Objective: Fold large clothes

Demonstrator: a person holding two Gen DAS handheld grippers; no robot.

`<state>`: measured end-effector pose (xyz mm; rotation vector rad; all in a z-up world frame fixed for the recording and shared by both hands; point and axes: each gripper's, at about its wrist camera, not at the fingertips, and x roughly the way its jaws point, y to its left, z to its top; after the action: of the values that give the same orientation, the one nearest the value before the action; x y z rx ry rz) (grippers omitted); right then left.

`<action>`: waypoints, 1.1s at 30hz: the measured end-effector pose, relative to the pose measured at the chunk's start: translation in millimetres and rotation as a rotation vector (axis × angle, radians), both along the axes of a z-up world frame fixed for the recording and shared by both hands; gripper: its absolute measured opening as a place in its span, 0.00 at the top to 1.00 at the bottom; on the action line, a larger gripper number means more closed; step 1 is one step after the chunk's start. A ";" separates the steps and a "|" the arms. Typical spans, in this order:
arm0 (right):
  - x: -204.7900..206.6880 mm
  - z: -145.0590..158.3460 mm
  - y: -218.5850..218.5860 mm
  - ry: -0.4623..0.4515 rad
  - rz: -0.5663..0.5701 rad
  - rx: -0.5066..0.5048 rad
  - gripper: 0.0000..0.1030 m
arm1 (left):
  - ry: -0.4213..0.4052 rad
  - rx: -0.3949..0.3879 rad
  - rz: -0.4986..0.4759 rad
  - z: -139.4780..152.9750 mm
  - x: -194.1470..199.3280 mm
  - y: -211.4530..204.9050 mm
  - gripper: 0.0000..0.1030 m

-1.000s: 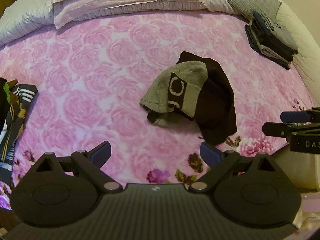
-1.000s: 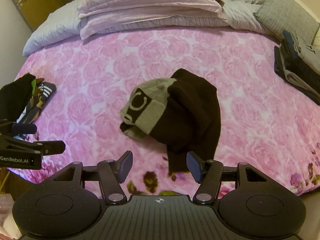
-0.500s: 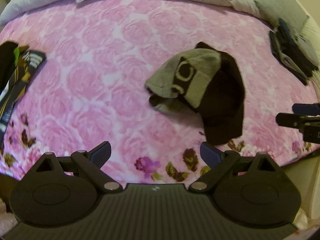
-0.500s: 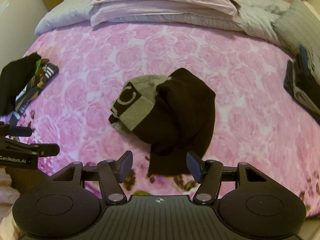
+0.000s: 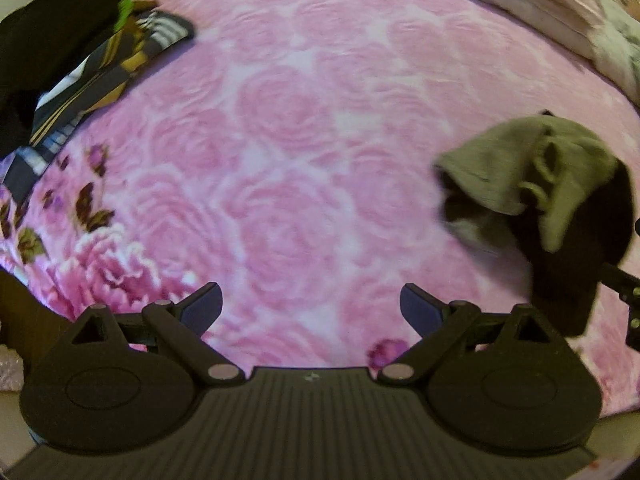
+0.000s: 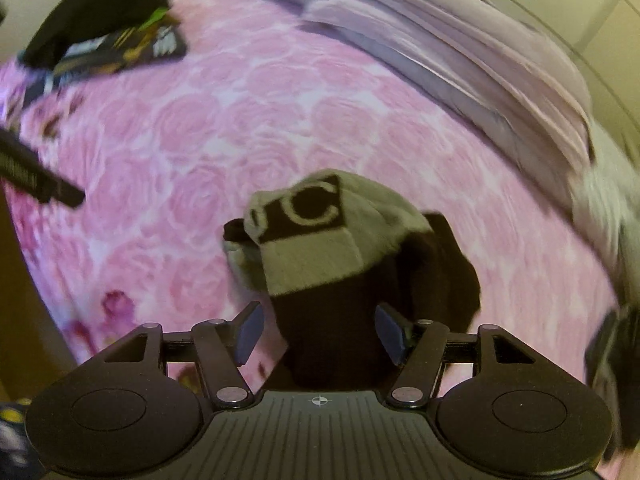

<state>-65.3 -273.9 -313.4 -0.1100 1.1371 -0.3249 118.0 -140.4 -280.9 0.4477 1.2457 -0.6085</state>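
A crumpled garment (image 6: 332, 248), grey with a black panel bearing a "C" mark and a dark brown body, lies on the pink rose bedspread (image 6: 200, 128). In the right wrist view its dark lower end reaches down between the fingers of my right gripper (image 6: 318, 334), which stands open around it. In the left wrist view the same garment (image 5: 552, 200) sits at the right edge, well to the right of my left gripper (image 5: 310, 306), which is open over bare bedspread (image 5: 280, 140).
A pile of dark and striped clothes (image 5: 68, 64) lies at the bed's left edge, seen also as a striped pile (image 6: 104, 36). Folded pale pink bedding (image 6: 460, 52) lies along the far side. Part of the left gripper's body (image 6: 36, 176) juts in at left.
Both grippers have swung left and dropped closer to the bed. The right one has come up to the garment, whose dark end now lies between its open fingers. The left one now faces bare bedspread.
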 end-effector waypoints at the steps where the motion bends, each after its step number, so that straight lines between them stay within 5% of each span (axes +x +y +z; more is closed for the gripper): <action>1: 7.4 -8.6 1.8 0.004 0.023 -0.017 0.40 | -0.001 0.005 0.011 -5.1 2.8 2.4 0.09; 9: 65.4 -75.0 -4.2 0.047 0.108 -0.155 0.38 | 0.006 0.038 0.046 -38.7 17.3 4.8 0.12; 10: 68.7 -78.4 -10.8 0.044 0.112 -0.166 0.47 | 0.009 0.042 0.040 -42.3 17.7 1.6 0.14; 11: 70.0 -76.0 -17.7 0.020 0.112 -0.165 0.95 | 0.012 0.045 0.034 -45.1 17.6 -0.9 0.16; 20: -17.1 45.6 -191.6 -0.248 -0.381 -0.074 0.98 | 0.038 -0.024 -0.090 -48.7 -4.7 -67.9 0.20; 28: -143.0 83.0 -296.0 -0.211 -0.744 -0.065 0.98 | -0.035 -0.133 -0.398 -37.7 -64.1 -152.8 0.20; 33: -188.1 80.1 -317.4 -0.171 -0.833 -0.023 0.97 | -0.117 -0.139 -0.676 -38.2 -123.0 -180.4 0.20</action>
<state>-253.4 -591.3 -233.3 0.3791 0.9627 -1.0643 -5.0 -320.8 -319.1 0.7841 0.9188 -1.2133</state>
